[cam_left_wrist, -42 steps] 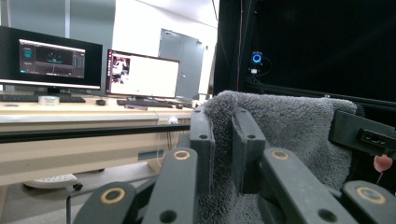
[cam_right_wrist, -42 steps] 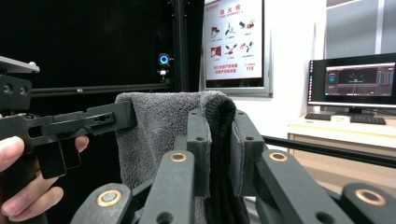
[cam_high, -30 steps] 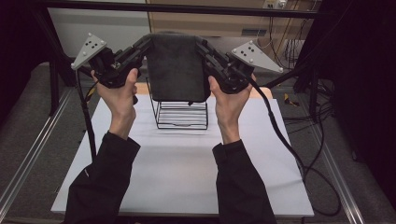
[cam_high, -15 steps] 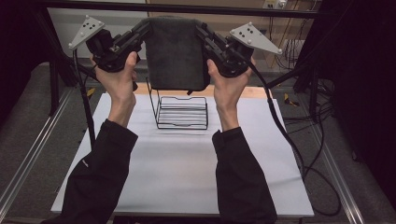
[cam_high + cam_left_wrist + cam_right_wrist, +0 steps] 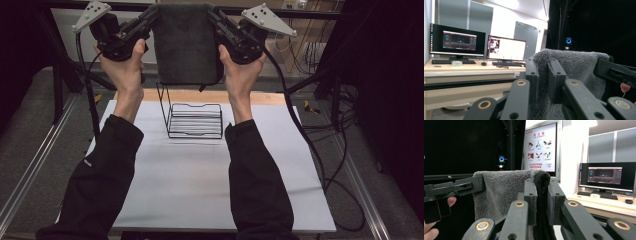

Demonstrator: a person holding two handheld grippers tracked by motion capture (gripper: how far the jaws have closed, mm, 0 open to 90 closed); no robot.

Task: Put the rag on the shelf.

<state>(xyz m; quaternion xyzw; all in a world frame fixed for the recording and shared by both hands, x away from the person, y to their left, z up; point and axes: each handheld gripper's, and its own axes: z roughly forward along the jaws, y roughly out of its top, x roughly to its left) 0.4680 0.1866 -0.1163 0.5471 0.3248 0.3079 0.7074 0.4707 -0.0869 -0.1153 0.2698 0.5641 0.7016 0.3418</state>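
Now you hold a dark grey towel (image 5: 186, 45) high at 12 o'clock over the table (image 5: 200, 185), stretched flat between your two grippers so it hangs as a neat rectangle with a straight bottom hem. Its surface is thick, looped terry, soft and matte, and a small tag or thread dangles near its lower right corner. Your left gripper (image 5: 543, 75) is clamped on the towel's upper left corner, the pile bunched between its flat black jaws. Your right gripper (image 5: 541, 200) is clamped on the upper right corner, where the folded edge shows as a darker ribbed band.

Below the towel, toward 12 o'clock on the table, sits a black wire rack (image 5: 192, 117): thin metal rods, a flat grid base and an upright frame rising at its left side. It rests on a smooth white sheet (image 5: 165, 165) that covers the table.
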